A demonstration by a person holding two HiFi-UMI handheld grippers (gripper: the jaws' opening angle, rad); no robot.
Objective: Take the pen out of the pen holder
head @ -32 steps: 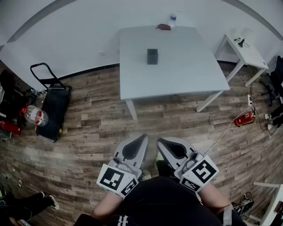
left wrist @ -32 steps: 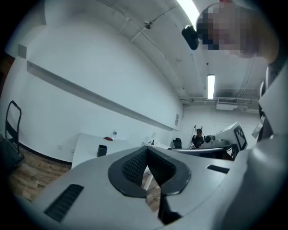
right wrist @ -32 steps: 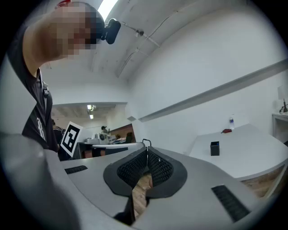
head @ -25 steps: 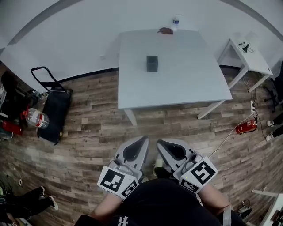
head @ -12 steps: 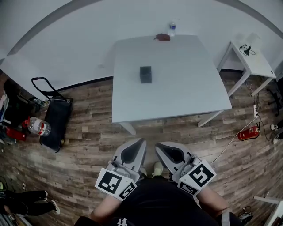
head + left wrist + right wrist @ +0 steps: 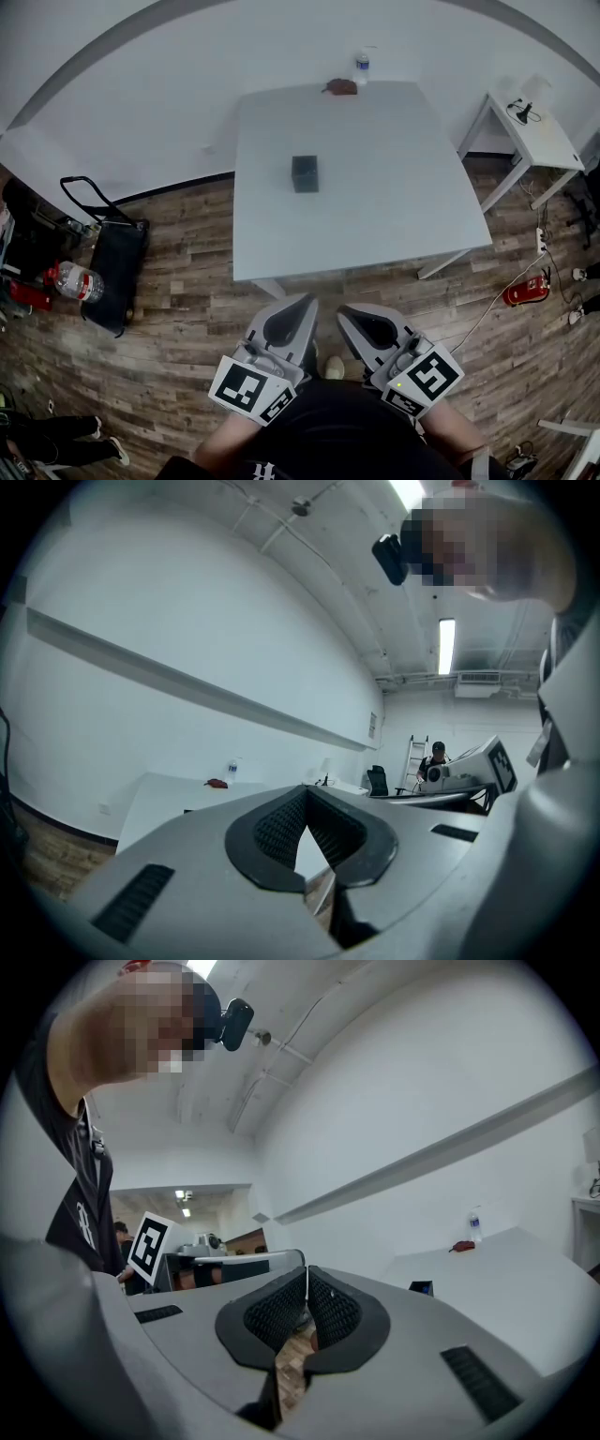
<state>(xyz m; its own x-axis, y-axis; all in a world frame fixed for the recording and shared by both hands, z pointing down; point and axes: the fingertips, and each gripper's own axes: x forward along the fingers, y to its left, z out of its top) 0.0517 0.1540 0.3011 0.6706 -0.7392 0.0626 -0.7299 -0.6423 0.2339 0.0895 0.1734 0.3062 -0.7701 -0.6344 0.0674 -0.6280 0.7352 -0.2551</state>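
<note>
Both closed, seemingly empty: left tool [image 6: 305,803], right tool [image 6: 307,1283].

We have come nearer to the table [image 6: 375,216]. It fills more of the head view than before, and its near edge, once well beyond our left gripper [image 6: 306,300] and right gripper [image 6: 343,311], now lies just past their tips. The pen holder [image 6: 304,173] sits lower and further left in our sight. At the far edge, the water bottle [image 6: 361,67] shows in full.
</note>
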